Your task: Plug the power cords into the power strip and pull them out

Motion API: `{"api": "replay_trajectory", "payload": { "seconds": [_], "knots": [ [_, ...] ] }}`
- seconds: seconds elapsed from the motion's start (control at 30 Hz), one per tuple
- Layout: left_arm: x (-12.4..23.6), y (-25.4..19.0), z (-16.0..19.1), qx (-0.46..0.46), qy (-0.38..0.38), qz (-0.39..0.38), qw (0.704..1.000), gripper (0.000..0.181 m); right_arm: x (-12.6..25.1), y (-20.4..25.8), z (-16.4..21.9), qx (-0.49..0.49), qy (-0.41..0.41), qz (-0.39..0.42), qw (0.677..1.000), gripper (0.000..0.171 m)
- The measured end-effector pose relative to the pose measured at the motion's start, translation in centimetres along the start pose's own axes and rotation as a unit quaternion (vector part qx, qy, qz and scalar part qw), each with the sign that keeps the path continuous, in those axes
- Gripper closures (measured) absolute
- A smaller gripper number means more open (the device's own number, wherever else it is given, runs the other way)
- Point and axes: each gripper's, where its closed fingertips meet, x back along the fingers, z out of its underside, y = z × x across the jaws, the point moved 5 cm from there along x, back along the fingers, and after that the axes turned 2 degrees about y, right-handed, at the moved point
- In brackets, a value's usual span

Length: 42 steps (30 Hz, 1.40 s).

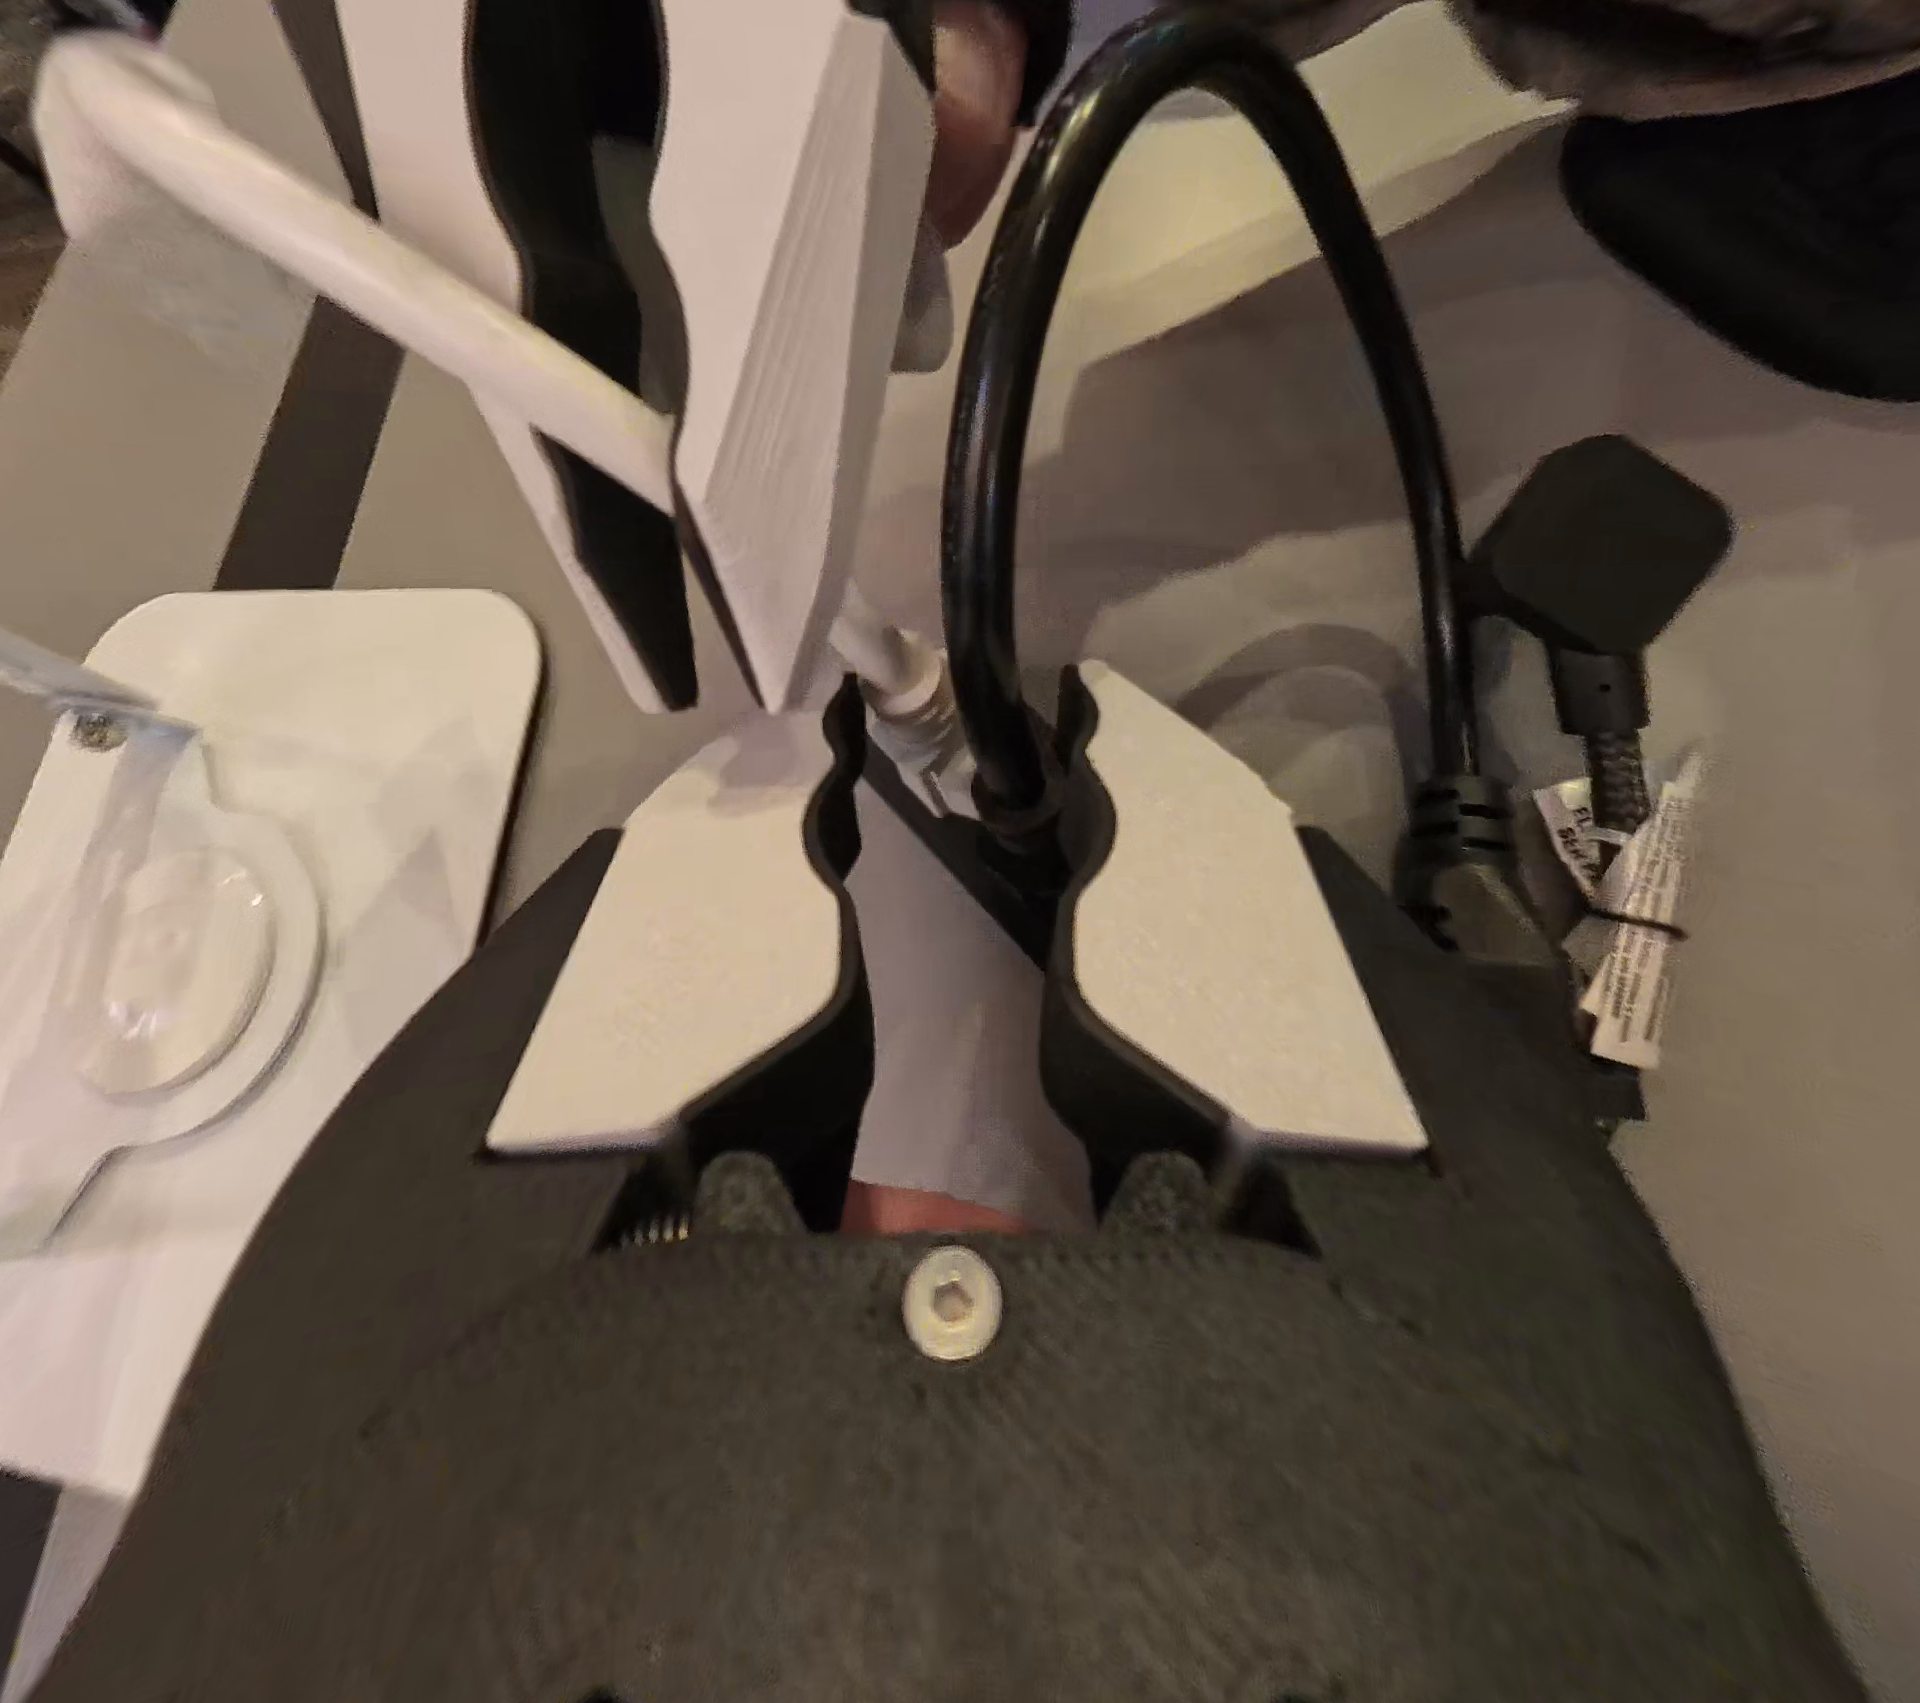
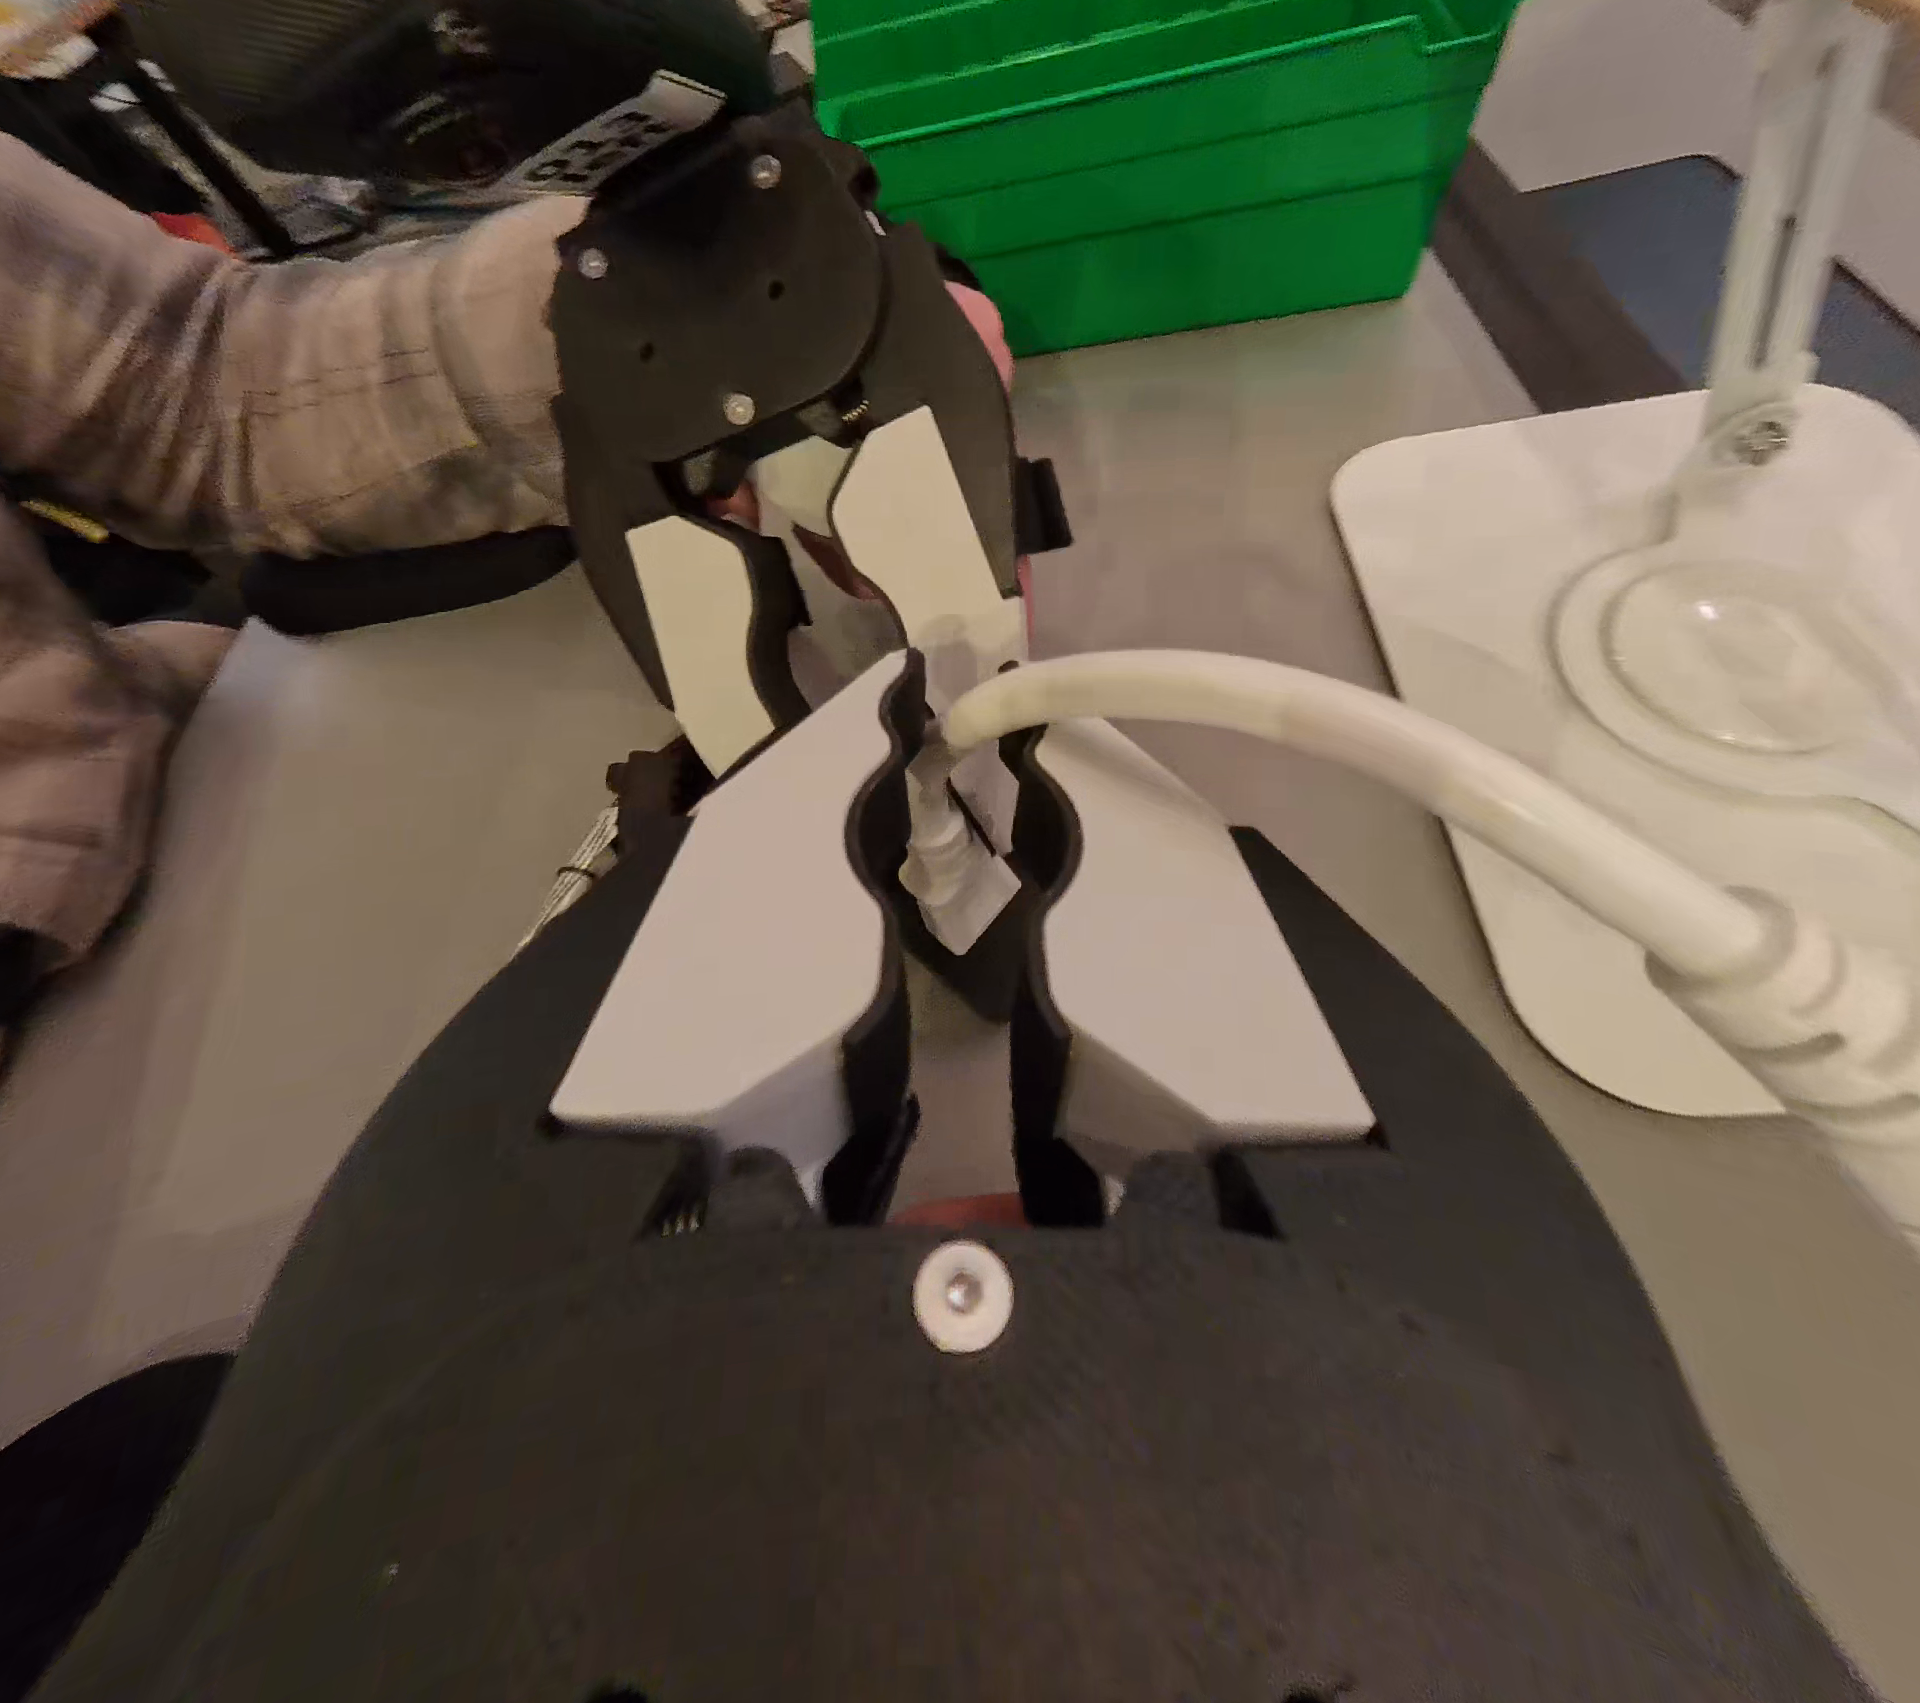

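My left gripper (image 1: 961, 708) is shut on a white power strip (image 1: 935, 1030) and holds it between the jaws. A black cord (image 1: 977, 365) is plugged into the strip at my fingertips and loops up and right. My right gripper (image 2: 966, 718) is shut on a white plug (image 2: 956, 884) seated in the strip. Its thick white cord (image 2: 1351, 760) curves off to the right. In the left wrist view the right gripper (image 1: 727, 697) comes down from above onto the white plug (image 1: 914, 708). The left gripper (image 2: 852, 666) also shows in the right wrist view, tip to tip with mine.
A stack of green bins (image 2: 1143, 126) stands at the back of the grey table. A white stand base (image 2: 1507, 614) with a post lies to the right. A black adapter (image 1: 1610, 521), a braided cable and paper tags (image 1: 1631, 884) lie beside the strip. The tips of one gripper are about 5 centimeters away from the tips of the other.
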Motion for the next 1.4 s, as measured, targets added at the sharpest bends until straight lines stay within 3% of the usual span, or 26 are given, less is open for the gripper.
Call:
{"api": "replay_trajectory", "payload": {
  "seconds": [0.13,0.37,0.63,0.9,1.2,1.33,1.4],
  "knots": [
    [0.6,1.4,1.0,0.031,0.056,-0.041,0.997,0.120,0.4,-1.6,-0.2,-0.029,-0.009,0.055,0.998,0.161],
    [0.3,1.4,1.8,0.076,0.127,-0.048,0.988,0.120,0.7,-2.4,-0.5,-0.042,0.009,0.108,0.993,0.160],
    [-0.8,1.0,2.6,0.087,0.153,-0.028,0.984,0.155,1.0,-2.0,-0.3,-0.037,0.045,0.116,0.991,0.159],
    [-0.7,1.0,2.4,0.048,0.142,-0.028,0.988,0.158,2.5,-0.3,0.5,-0.021,0.084,0.076,0.993,0.164],
    [-0.7,2.0,2.9,0.050,0.114,-0.036,0.992,0.160,2.8,-0.7,0.5,-0.045,0.109,0.110,0.987,0.164],
    [-0.6,1.8,3.0,0.056,0.133,-0.036,0.989,0.123,2.4,-1.1,0.3,-0.055,0.099,0.117,0.987,0.163],
    [-1.0,1.9,2.9,0.046,0.147,-0.051,0.987,0.123,2.4,-1.2,0.3,-0.057,0.096,0.117,0.987,0.163]
  ]
}}
